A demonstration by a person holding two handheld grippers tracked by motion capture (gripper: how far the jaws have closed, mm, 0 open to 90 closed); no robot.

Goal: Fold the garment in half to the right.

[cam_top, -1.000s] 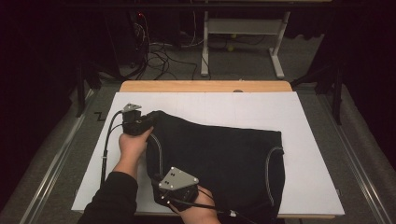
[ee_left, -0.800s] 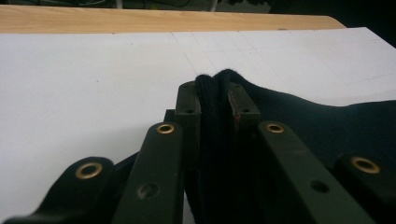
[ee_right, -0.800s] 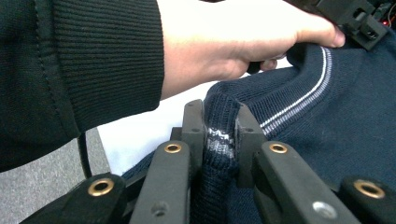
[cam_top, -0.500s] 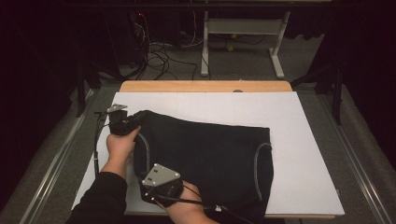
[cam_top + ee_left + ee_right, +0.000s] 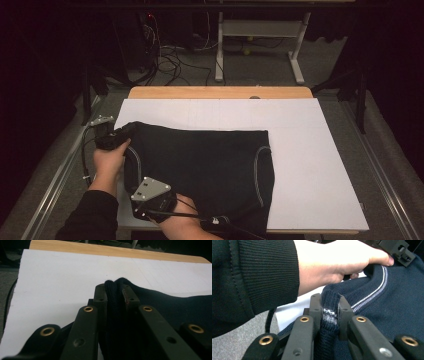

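Note:
A dark navy knitted garment (image 5: 200, 160) with pale stripe trim lies flat on the white board (image 5: 310, 150), towards its left side. My left gripper (image 5: 129, 129) is at the garment's far left corner, shut on a fold of the knit (image 5: 114, 290). At the near left edge, under its grey plate, my right gripper (image 5: 137, 192) is shut on the ribbed, striped hem (image 5: 331, 303). In the right gripper view the garment (image 5: 382, 315) runs ahead to the left hand (image 5: 337, 262), which holds the other gripper.
A wooden strip (image 5: 220, 92) borders the board's far side. Metal rails (image 5: 55, 185) run along both sides of the table. Beyond the table stand a white desk frame (image 5: 260, 35) and floor cables (image 5: 170, 60). The board's right half is bare.
Both hands have moved left and drawn the garment with them. Its left edge now reaches the board's left edge. Both grips are unchanged.

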